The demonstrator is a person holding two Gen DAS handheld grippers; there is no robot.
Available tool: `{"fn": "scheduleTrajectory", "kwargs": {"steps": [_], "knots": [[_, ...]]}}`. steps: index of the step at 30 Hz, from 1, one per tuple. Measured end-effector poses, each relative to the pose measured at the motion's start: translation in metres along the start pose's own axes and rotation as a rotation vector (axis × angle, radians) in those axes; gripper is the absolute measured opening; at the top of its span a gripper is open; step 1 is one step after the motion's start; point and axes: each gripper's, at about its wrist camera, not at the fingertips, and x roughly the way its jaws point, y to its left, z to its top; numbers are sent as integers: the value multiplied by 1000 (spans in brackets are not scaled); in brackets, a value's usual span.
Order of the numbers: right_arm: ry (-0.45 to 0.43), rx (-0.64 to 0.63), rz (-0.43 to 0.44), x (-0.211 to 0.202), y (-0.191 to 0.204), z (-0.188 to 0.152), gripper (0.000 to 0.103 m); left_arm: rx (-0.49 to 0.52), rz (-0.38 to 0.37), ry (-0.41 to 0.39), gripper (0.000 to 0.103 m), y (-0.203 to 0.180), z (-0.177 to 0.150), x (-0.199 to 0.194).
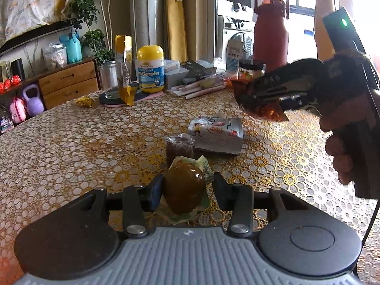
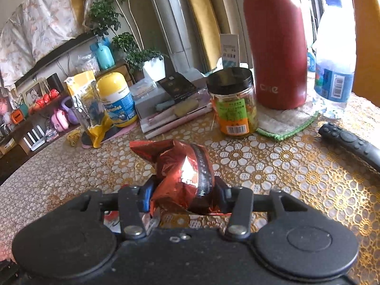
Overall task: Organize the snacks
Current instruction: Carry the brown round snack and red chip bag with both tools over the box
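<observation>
- My left hand-held gripper has its jaws around a brown glossy snack in a green-edged wrapper; the left pad touches it, the right pad shows a small gap, so I cannot tell whether it is truly clamped.
- My right hand-held gripper is clamped on a crumpled red foil packet, held above the bench.
- Just past the brown snack lie a dark wrapped cake and a white cartoon-printed pouch, close together, narrowing the way ahead on the left side.
- To the left, the lace-covered bench runs bare up to its curved edge, giving me the widest open room.
- To the right lies a black remote.
- Farther back, a black-lidded jar, a red flask on a green-edged cloth and a water bottle wall off that end.
- At the far middle stand stacked boxes, a yellow-capped gummies tub and an opened yellow bag.
</observation>
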Motion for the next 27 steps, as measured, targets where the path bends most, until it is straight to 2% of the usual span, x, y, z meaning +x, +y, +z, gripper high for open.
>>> {"fn": "scheduleTrajectory", "kwargs": {"steps": [12,27], "knots": [[-1,5,23,-53,5,-33,47,-57,45,-1,43,5,-17,-56],[-3,-22,59,-130,25,-77,47,-99,108,-49,43,8,-41,-138]]}}
